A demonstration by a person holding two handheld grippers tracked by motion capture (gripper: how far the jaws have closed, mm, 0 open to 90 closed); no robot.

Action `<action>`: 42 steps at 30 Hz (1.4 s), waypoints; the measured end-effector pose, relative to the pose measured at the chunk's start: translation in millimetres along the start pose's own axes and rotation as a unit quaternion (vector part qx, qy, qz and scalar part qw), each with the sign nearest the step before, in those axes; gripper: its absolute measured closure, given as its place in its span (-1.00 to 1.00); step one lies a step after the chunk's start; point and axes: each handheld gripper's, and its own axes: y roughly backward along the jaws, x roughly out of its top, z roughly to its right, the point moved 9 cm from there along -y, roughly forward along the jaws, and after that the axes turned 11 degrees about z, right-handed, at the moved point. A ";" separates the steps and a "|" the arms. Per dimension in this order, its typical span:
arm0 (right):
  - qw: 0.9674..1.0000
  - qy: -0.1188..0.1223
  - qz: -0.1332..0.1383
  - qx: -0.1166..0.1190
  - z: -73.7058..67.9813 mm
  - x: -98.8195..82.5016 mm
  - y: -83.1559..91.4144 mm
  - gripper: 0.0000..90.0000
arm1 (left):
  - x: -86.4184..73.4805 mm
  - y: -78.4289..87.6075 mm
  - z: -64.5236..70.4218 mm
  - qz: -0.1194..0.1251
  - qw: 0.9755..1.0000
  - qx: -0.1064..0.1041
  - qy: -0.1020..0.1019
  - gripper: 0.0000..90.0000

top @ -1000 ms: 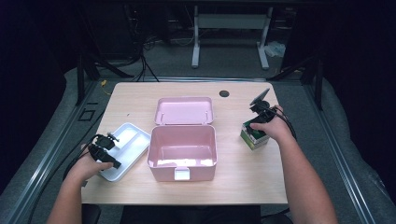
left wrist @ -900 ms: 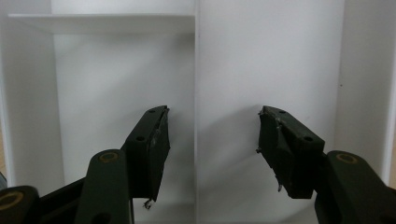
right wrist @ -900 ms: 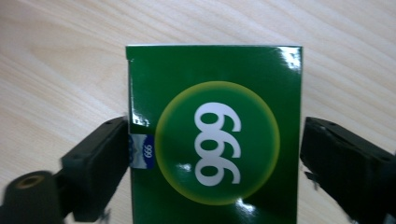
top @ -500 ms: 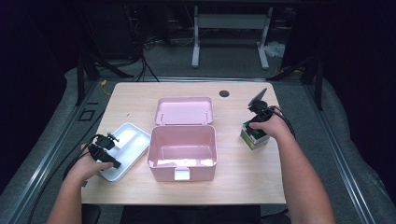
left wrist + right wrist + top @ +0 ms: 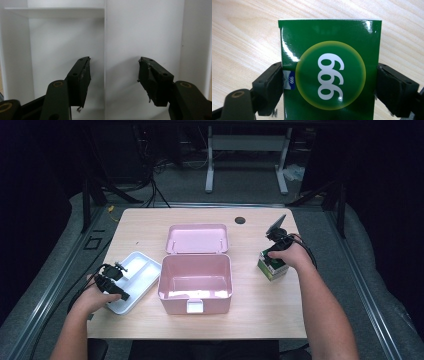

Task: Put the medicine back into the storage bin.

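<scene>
While the right hand-held gripper bracketed the green carton, its jaws had just been closing, with the carton between them; the left pad lay against the carton's side and the right pad sat at or just off the opposite side, so a firm clamp could not be confirmed. The carton stood on the counter to the right of the open pink box, apart from it, with the person's right hand over it in the high view. Judged from its printed, glossy card faces, the carton would likely be light, fairly stiff yet crushable, and somewhat slippery under the pads. Hold was best taken across the two narrow side walls, low and square, with moderate pressure. The left hand-held gripper stood with jaws apart and nothing between them, straddling the divider of the white tray at the counter's left.
</scene>
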 end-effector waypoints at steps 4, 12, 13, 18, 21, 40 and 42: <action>1.000 0.001 -0.004 0.003 -0.2 -1.0 2.7 -0.65 | -0.1 0.0 0.0 0.000 1.000 0.000 -0.001 -0.06; 1.000 0.009 0.000 0.008 -3.0 1.0 22.7 -0.65 | 0.0 0.0 0.0 0.000 1.000 0.000 0.000 -0.06; 1.000 0.017 0.000 0.005 -4.5 2.0 31.7 -0.65 | 0.0 0.0 0.0 0.000 1.000 0.000 0.000 -0.06; 0.999 0.030 0.010 0.009 -9.6 5.5 52.5 -0.65 | 0.0 0.0 0.0 -0.001 1.000 0.000 -0.002 -0.08; 0.999 0.043 0.019 0.014 -14.9 8.0 73.2 -0.64 | 0.0 0.0 0.0 -0.001 1.000 0.000 -0.002 -0.08; 0.956 0.286 0.023 0.057 -64.9 10.0 123.3 -0.64 | 0.0 -0.2 0.0 0.003 1.000 -0.002 -0.005 -0.09; 0.948 0.310 0.018 0.067 -73.7 8.8 127.8 -0.64 | 0.0 -0.2 -0.1 0.004 1.000 -0.003 -0.005 -0.09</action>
